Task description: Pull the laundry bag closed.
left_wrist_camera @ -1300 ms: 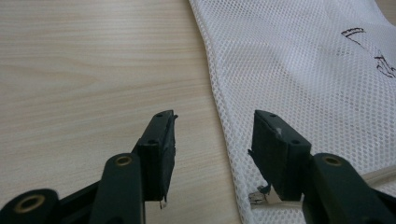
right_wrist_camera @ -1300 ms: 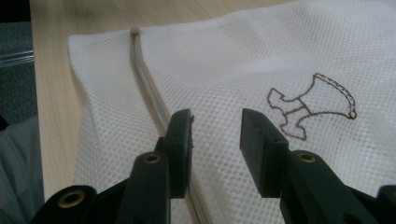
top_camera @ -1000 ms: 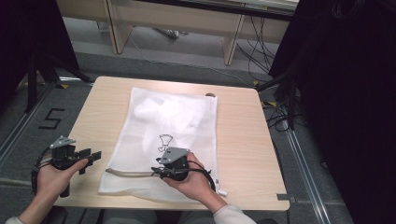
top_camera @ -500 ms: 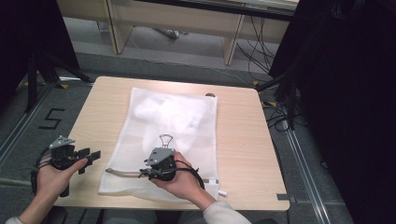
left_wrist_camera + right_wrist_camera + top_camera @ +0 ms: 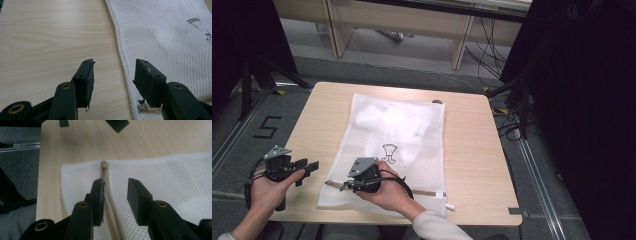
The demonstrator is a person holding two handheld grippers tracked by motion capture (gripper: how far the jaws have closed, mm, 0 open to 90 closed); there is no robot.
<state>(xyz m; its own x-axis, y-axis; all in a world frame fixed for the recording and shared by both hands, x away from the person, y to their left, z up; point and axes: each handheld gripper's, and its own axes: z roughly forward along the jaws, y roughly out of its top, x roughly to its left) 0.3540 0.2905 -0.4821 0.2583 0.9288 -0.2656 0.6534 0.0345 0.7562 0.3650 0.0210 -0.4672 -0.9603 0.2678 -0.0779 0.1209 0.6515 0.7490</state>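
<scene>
Tongs, left (image 5: 312, 165): jaws parted, nothing held, kept over bare worktop (image 5: 472, 150) just beside the left edge of the white mesh bag (image 5: 412, 125). Tongs, right (image 5: 343, 186): jaws parted and empty, set astride the bag's zipper strip (image 5: 108, 185) at the near hem. The strip's long axis is seen running left-right along that hem, its end stop (image 5: 104, 164) lying just ahead of the right tongs, which are judged nearer.

Bare table (image 5: 472, 145) right of mesh bag (image 5: 397, 145); nothing upright.
</scene>
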